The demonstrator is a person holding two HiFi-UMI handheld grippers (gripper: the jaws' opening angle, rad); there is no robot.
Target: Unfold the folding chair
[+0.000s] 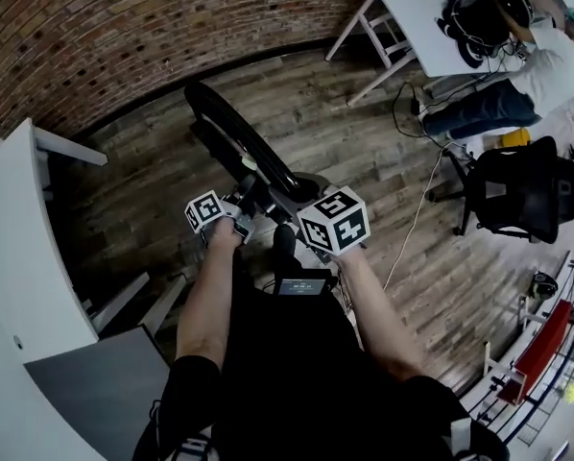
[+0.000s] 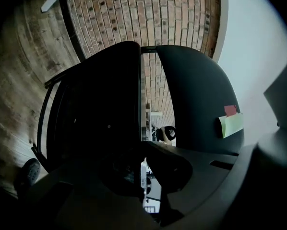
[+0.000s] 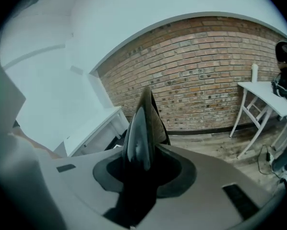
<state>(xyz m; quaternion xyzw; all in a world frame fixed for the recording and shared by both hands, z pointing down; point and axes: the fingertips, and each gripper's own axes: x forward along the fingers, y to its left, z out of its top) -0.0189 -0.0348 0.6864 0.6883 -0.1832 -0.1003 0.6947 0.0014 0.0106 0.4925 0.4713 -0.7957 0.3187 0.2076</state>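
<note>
White desk (image 1: 18, 257) filled the far left of the head view, with a grey panel (image 1: 105, 392) below it at the near corner. The desk sat close to the left side of the working spot. Behind everything, a brick wall (image 1: 124, 27) curved along the top, over a wood-plank floor (image 1: 345, 133).

Moving right, the left gripper (image 1: 220, 221) was at the lower end of the folding chair (image 1: 239, 142). Its own camera showed the jaws pressed almost together, just a sliver of light between them. A black chair panel ran right down to them, but I honestly couldn't tell whether they'd caught its thin edge. A green sticky note (image 2: 231, 123) sat on the other rounded black panel to the right in that view.

The chair itself stood on the floor mid-frame, a thin black curve reaching up and left towards the wall, both panels close together, so not opened out yet.

Just right of that, the right gripper (image 1: 330, 224) had its jaws clamped on a glossy black edge of the chair, which stuck up between them in the right gripper view.

Further right things got crowded: a white cable (image 1: 417, 209) trailed across the floor, and a black office chair (image 1: 522, 190) was parked past it. Above those, a person (image 1: 527, 75) sat by a white table (image 1: 412, 17). All of that was well apart from the folding chair. A red-topped thing (image 1: 541, 339) showed at the lower right edge, too small to make out.
</note>
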